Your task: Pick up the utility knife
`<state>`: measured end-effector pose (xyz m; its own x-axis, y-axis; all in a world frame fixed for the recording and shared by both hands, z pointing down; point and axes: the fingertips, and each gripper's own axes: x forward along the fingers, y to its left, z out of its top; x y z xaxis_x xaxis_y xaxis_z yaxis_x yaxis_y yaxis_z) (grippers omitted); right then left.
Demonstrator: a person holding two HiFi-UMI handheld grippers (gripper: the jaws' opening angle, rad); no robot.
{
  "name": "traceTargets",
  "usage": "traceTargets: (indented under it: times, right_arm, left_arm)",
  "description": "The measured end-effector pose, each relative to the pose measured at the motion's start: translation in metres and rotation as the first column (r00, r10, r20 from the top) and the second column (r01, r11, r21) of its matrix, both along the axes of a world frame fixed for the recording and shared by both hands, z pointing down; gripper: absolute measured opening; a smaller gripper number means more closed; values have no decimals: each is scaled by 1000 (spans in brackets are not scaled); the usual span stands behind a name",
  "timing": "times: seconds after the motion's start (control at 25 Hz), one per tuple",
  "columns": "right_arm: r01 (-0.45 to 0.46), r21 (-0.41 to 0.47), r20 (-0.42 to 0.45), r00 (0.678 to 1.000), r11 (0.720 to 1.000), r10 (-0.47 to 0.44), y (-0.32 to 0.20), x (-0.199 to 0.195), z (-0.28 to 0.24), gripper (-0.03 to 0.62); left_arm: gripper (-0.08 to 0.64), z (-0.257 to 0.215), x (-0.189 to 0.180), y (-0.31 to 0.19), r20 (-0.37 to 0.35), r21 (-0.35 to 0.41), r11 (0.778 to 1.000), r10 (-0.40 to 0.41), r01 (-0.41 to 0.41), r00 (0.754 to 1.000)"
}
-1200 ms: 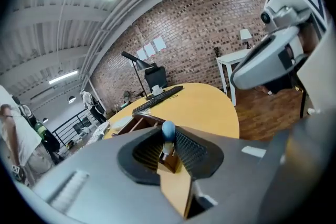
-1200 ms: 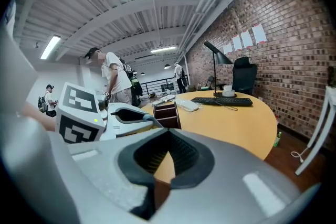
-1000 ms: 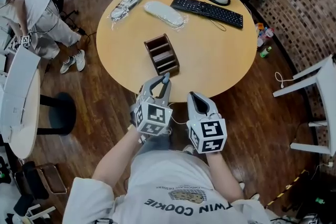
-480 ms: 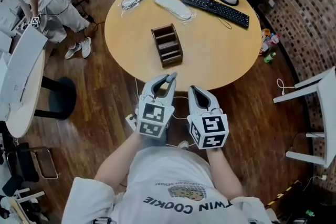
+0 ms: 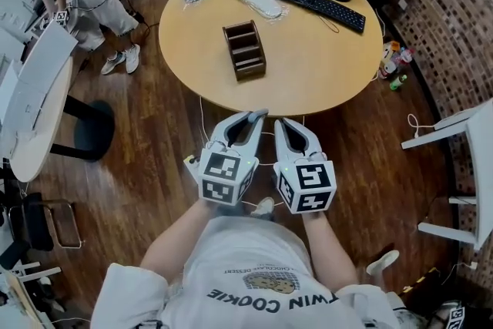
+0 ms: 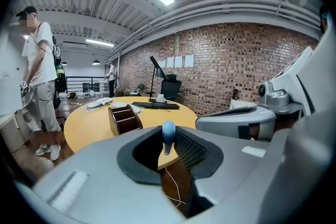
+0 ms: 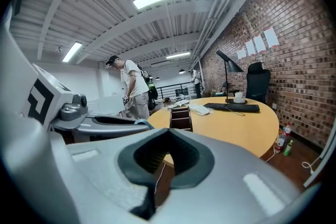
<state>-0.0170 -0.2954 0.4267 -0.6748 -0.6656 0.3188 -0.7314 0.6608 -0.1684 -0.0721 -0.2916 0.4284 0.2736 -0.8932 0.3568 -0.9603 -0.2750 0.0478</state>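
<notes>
**Pick-up looks complete on the left side**

Round table (image 5: pixel 323 50) lies at twelve o'clock from both grippers, with a wooden organizer (image 5: pixel 244 50) on it. Left gripper (image 5: pixel 253 117) is clamped on the utility knife (image 6: pixel 168 132). Only its blue end shows between the pads, so its long axis is unclear. Right gripper (image 5: pixel 280 122), at three o'clock beside it, is closed and empty.

place: open-plan office | cues: brick wall (image 6: pixel 220 65), round table (image 5: pixel 323 65), keyboard (image 5: pixel 317 5) (also a swivel chair (image 7: pixel 258 80))
</notes>
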Motion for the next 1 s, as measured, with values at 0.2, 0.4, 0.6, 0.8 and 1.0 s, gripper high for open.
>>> traceTargets:
  times: [0.2,0.4,0.6,0.8,1.0]
  right_arm:
    - [9,-7,7,1000,1000,-9,20,2,0,-2]
    - [7,-14,-1,1000,1000,-7,38,-1,4,-2]
    - [6,-12,-16,1000,1000,-6,60,-10,1,-2]
    - [-24,-1,-35,999,1000,24,83,-17,-2,-2]
    - [-48,14,-48,998,999,48,117,-28,-8,-2]
  left_arm:
    - [67,-3,9,24,-27,-9,1000,-4,4,1000]
    - [69,-1,9,44,-58,-14,1000,-9,8,998]
    - [67,-2,2,64,-71,-12,1000,-12,11,997]
    - [68,-4,-5,89,-111,-11,1000,-2,0,994]
    - [67,-6,-14,121,-130,-3,1000,19,-19,991]
